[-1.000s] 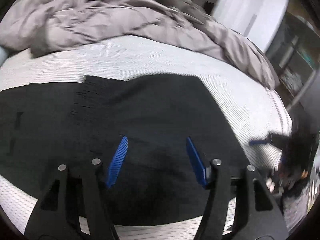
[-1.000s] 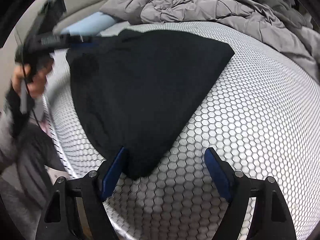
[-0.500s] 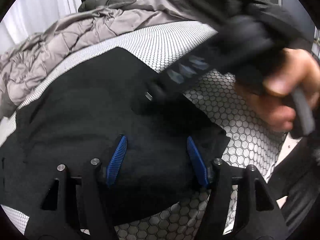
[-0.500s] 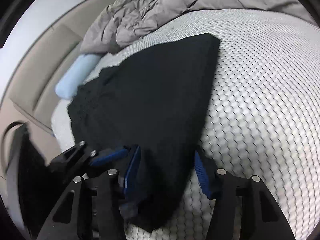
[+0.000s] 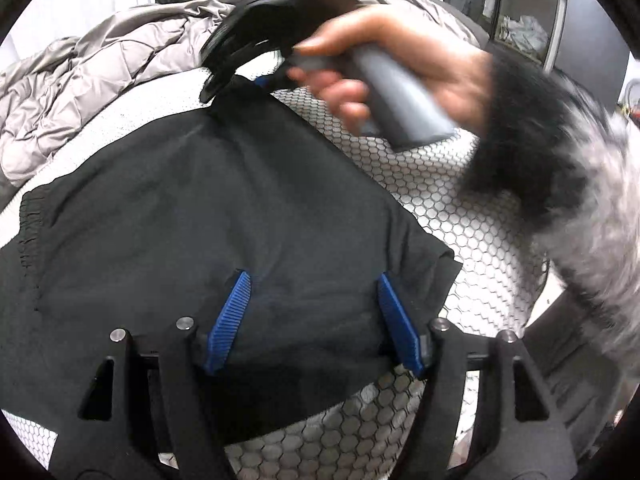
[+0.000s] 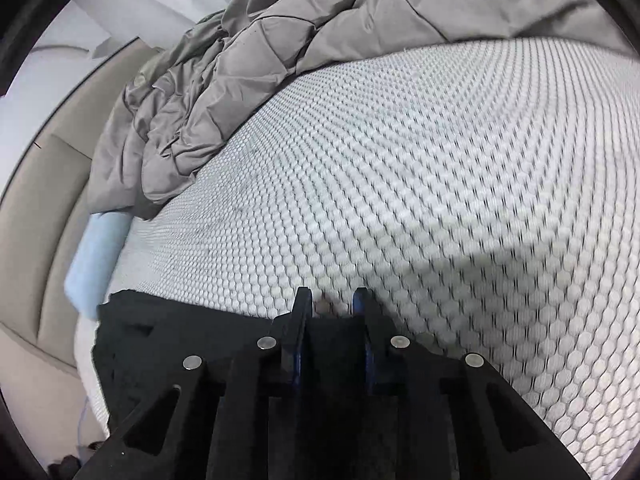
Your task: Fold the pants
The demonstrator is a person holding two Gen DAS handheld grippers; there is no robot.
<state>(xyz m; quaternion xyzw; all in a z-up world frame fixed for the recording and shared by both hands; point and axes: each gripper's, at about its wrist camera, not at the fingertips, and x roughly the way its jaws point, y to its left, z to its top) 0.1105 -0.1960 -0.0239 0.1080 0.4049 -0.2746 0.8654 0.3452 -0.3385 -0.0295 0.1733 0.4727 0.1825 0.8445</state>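
1. Left gripper [image 5: 312,316]: jaws spread and opening, blue pads either side of a raised fold of cloth, no visible pinch.
2. Right gripper [image 6: 330,308]: jaws narrow and closing, black cloth between them; whether the pads already press is unclear.
3. Pants [image 5: 208,216]: black, flat on the mattress; far corner at 12 o'clock lifted under the right gripper.
4. Right hand [image 5: 384,64]: grips a grey handle, at 1 o'clock.
5. Mattress [image 6: 440,168]: white honeycomb cover.
6. Duvet [image 6: 248,64]: grey, crumpled, at 11 o'clock.

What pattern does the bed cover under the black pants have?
The white bed cover has a raised honeycomb pattern of small hexagons, clearest in the right wrist view beyond the black pants.
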